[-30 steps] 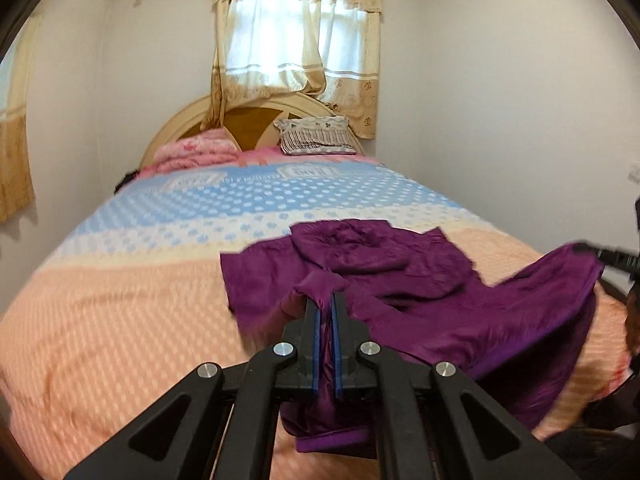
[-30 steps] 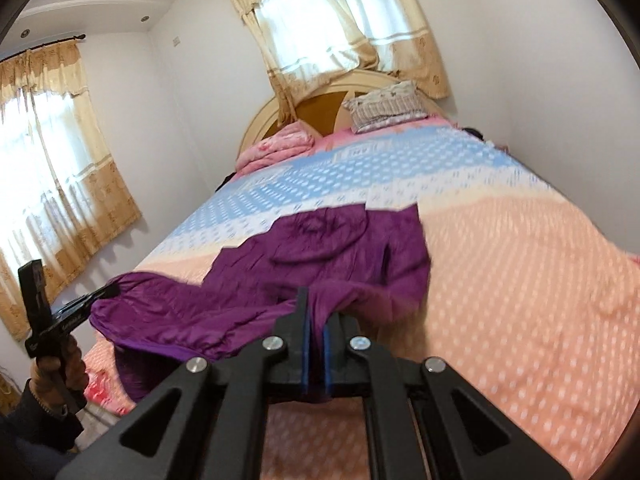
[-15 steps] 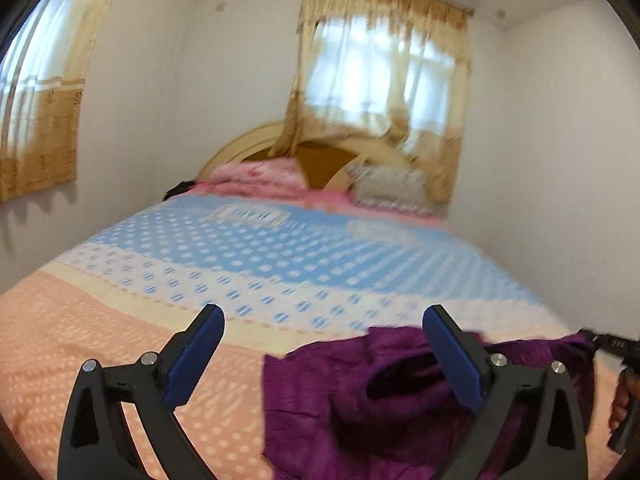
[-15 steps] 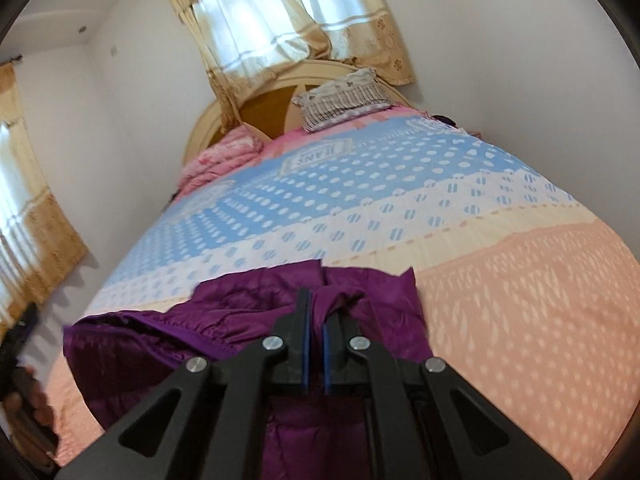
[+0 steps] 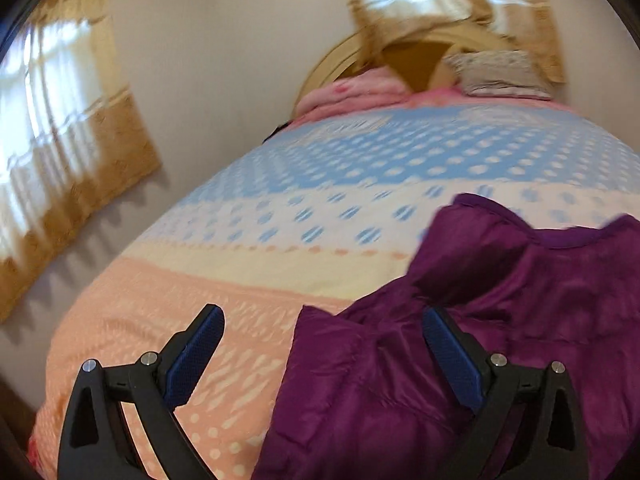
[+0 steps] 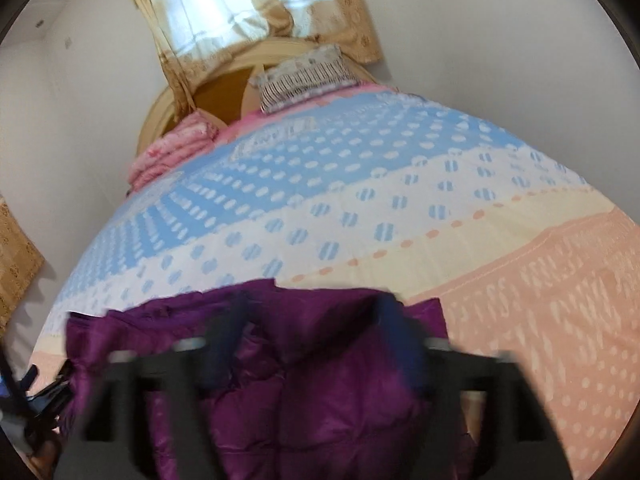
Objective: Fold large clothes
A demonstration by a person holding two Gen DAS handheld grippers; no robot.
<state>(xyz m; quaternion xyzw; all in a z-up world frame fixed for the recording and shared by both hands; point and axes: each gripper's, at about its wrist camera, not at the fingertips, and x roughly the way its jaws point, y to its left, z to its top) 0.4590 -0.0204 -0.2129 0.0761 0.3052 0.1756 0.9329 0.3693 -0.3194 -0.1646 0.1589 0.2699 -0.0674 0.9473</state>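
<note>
A purple padded jacket (image 5: 520, 320) lies bunched on the near part of the bed, over the peach band of the bedspread (image 5: 180, 320). My left gripper (image 5: 322, 312) is open wide above the jacket's left edge, with one blue pad over the bedspread, the other over the purple fabric, and nothing gripped. In the right wrist view the jacket (image 6: 320, 380) fills the bottom centre. My right gripper (image 6: 312, 308) is blurred just above it. Its jaws are opening, with fabric below and between them but no longer pinched.
A pink folded blanket (image 6: 172, 152) and a striped pillow (image 6: 304, 76) lie at the wooden headboard (image 5: 408, 56). Curtained windows (image 5: 60, 140) stand on the left and far walls. The bedspread's blue and white bands (image 6: 340, 184) stretch beyond the jacket. The bed's left edge drops near the wall.
Both grippers were shut on the jacket's hem a second ago. The left let go first and swung left and down. The right carried its fold forward onto the jacket, then parted its jaws.
</note>
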